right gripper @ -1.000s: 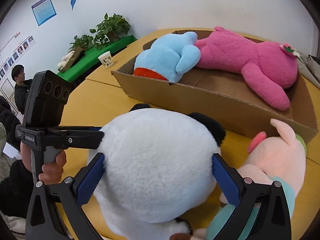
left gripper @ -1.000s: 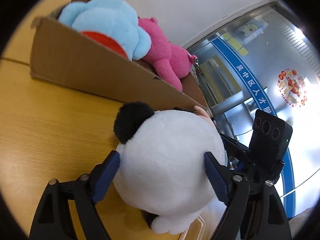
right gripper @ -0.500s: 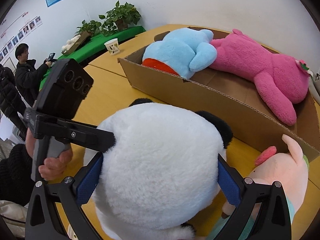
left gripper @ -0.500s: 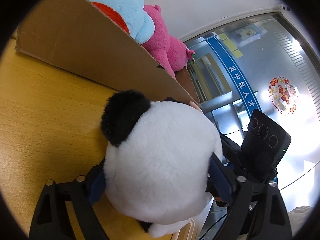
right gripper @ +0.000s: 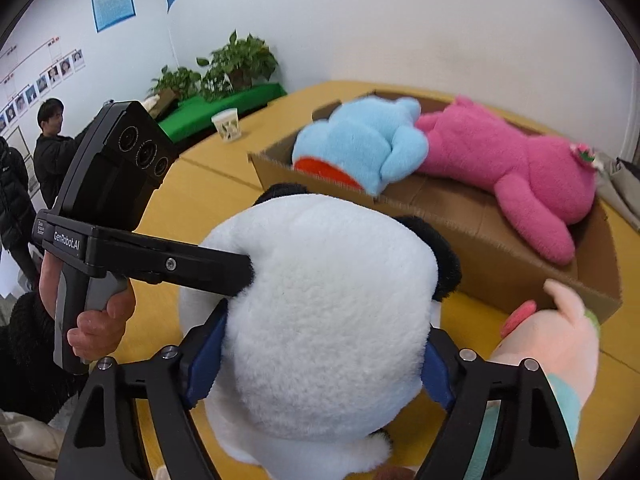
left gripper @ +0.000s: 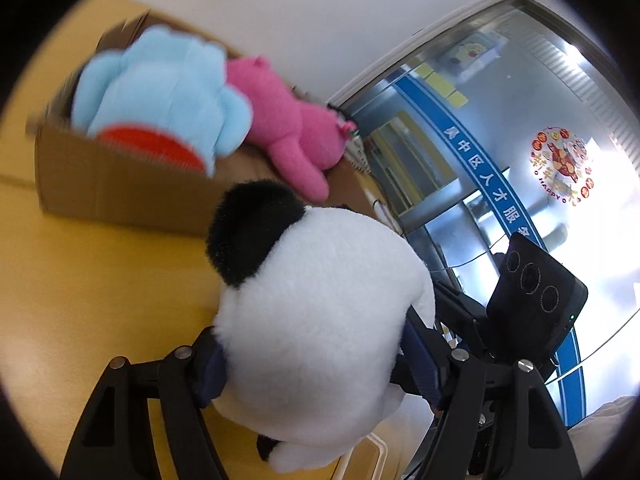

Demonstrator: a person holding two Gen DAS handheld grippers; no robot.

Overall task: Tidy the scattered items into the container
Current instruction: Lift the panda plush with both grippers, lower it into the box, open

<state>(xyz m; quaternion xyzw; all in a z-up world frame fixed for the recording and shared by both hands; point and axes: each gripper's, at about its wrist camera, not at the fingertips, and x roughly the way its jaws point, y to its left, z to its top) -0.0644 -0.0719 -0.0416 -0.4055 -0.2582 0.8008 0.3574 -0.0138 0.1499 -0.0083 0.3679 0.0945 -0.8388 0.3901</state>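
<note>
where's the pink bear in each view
Left wrist view: the pink bear lies upper centre, in the cardboard box, right of the blue plush toy.
Right wrist view: the pink bear lies upper right, in the box.
Shared landmark: the panda, between the fingers in both views.

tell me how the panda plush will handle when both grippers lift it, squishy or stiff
Probably squishy: the panda bulges round the blue pads of the closing right gripper. Likely light for its bulk, being fluffy plush. The left gripper, also closing, sinks into its fur, so it may sag or shift rather than slip out.
</note>
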